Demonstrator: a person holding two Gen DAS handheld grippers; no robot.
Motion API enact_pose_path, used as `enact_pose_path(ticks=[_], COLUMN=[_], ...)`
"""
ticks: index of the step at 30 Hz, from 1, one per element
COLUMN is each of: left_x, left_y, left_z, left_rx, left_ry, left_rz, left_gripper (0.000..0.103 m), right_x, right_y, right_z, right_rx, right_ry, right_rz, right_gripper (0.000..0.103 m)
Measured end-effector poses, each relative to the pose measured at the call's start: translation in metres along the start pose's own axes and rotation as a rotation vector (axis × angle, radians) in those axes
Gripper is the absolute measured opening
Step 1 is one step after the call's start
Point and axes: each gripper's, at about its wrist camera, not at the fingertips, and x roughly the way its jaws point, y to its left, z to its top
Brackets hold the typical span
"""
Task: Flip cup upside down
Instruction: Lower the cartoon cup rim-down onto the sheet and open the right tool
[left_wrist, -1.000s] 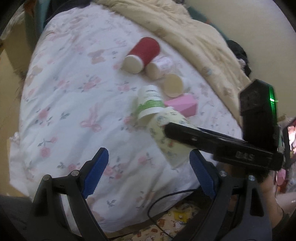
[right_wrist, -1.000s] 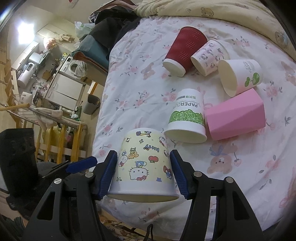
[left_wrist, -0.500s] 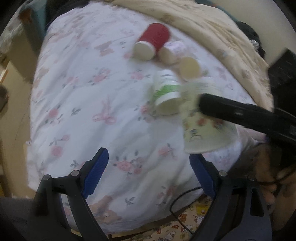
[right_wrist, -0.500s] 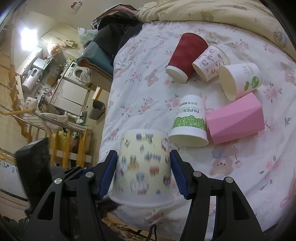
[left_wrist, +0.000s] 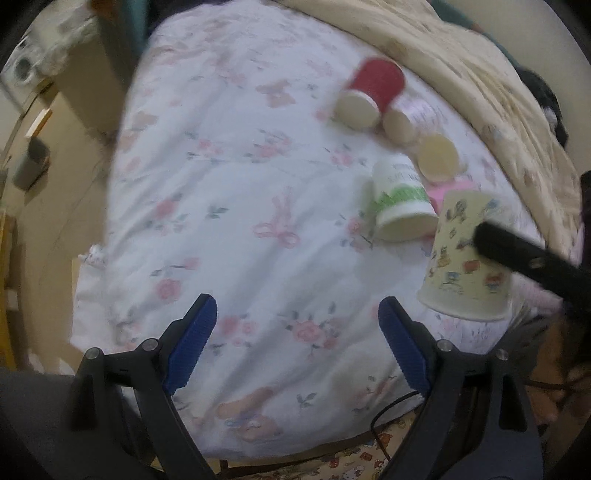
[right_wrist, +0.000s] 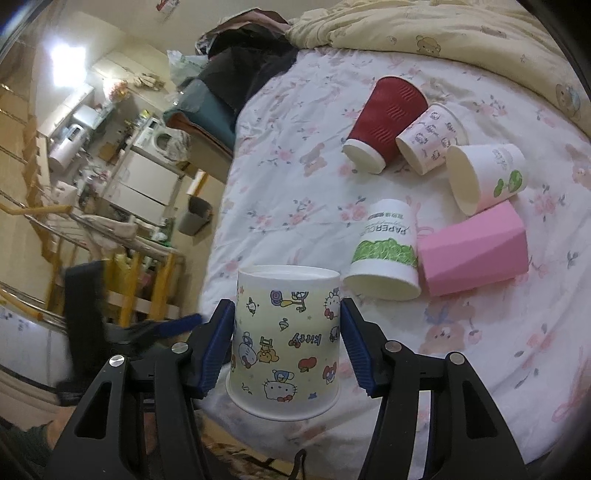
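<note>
Over the near edge of the bed (right_wrist: 280, 155), the right gripper (right_wrist: 286, 349) had its blue pads (right_wrist: 218, 347) pressed against both sides of the cartoon-printed cup (right_wrist: 284, 343), clamped on it. That cup was held off the bedding with its mouth down and its closed base up. Beside it, the left gripper (left_wrist: 295, 345) hovered above the same edge with its jaws spread wide and nothing between them. Just beyond the held cup, toward the middle of the bed, a white cup with a green band (right_wrist: 384, 251) lay on its side, touching a pink faceted cup (right_wrist: 474, 249). Farther back lay a white cup with a green sprout (right_wrist: 484, 175), a small pink-patterned cup (right_wrist: 430, 138) and a red ribbed cup (right_wrist: 384, 122), the last two touching. Along the far edge lay a yellow bear-print blanket (right_wrist: 443, 33).
</note>
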Motion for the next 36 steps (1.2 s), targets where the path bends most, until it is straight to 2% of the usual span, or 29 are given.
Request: enact_pose_path(ticks=[6,8,12,17,22,27,28,31,36], left_x=[-0.025,-0.028,-0.030,-0.030,-0.032,-0.033,-0.033,-0.034,-0.041], left_y=[0.051,0.060,0.074,0.080,0.072,0.063,0.061,0.059,0.052], left_z=[0.001,0.001,0.000,0.001,0.003,0.004,0.004,0.002,-0.002], left_rx=[-0.168,-0.196,-0.231,-0.253,-0.228,-0.197,-0.188,-0.179,-0.149], left_ry=[-0.070,-0.077,-0.091,-0.098,-0.112,-0.120,-0.122,-0.129,-0.161], left_rz=[0.007,-0.004,0.035,0.043,0.034,0.037,0.039,0.044,0.057], left_gripper=[0.087,0.087,0.087,0.087,0.087,0.087,0.087,0.087,0.087], right_x=[0.064,0.083,0.113,0.131,0.126,0.120,0.121,0.115,0.079], right_y=[0.023,0.029,0.042,0.040,0.041,0.038,0.038,0.039,0.049], right_z=[0.020,0.025,0.031,0.022,0.007,-0.008,-0.008,-0.006,-0.007], right_rx=[-0.134,-0.178,-0.258,-0.304,-0.336,-0.332,-0.333,-0.325,-0.326], right_ry=[0.069,0.056,0.006,0.013,0.016,0.074,0.078,0.081,0.043], right_rz=[-0.105,-0.146,-0.247,-0.291,-0.308,-0.304,-0.304,-0.288,-0.239], right_gripper=[0.060,0.060,0.060,0.060,0.061,0.063,0.065,0.081,0.084])
